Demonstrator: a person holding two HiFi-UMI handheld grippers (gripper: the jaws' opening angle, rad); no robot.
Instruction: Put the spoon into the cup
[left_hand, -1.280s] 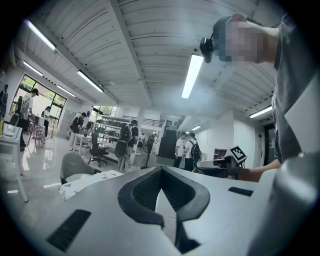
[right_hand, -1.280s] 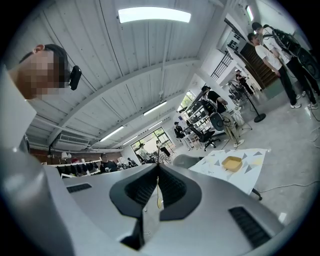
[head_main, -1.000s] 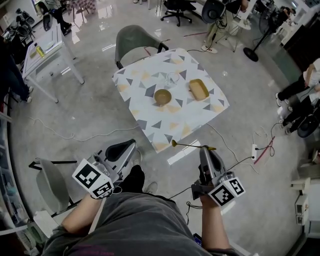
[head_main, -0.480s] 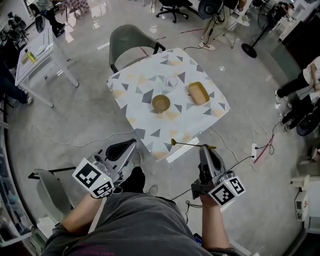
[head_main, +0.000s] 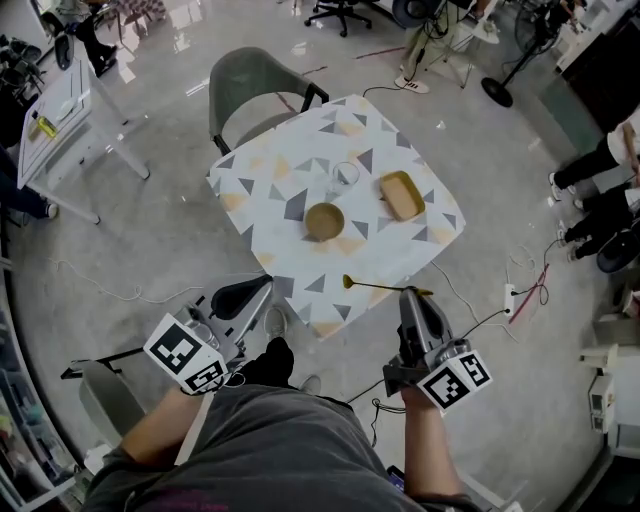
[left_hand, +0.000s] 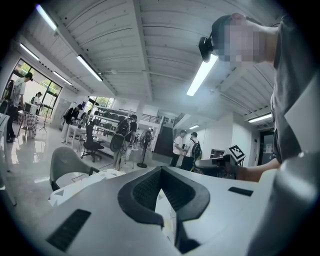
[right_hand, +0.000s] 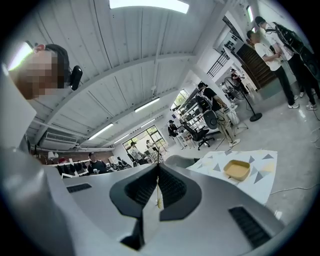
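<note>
The right hand-held gripper (head_main: 410, 296) with a spoon (head_main: 380, 286) crosswise, near the patterned table (head_main: 290, 170) and its clear cup (head_main: 344, 178).

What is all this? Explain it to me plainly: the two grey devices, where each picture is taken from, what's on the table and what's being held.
A person holds a two-jaw gripper in each hand. The head view comes from a camera on their head, looking down. The other two views come from cameras riding on the grippers. Ahead stands a table with a clear cup, a brown bowl and a yellow tray. The right gripper is shut on a gold spoon. The left gripper is shut, holding nothing.
</note>
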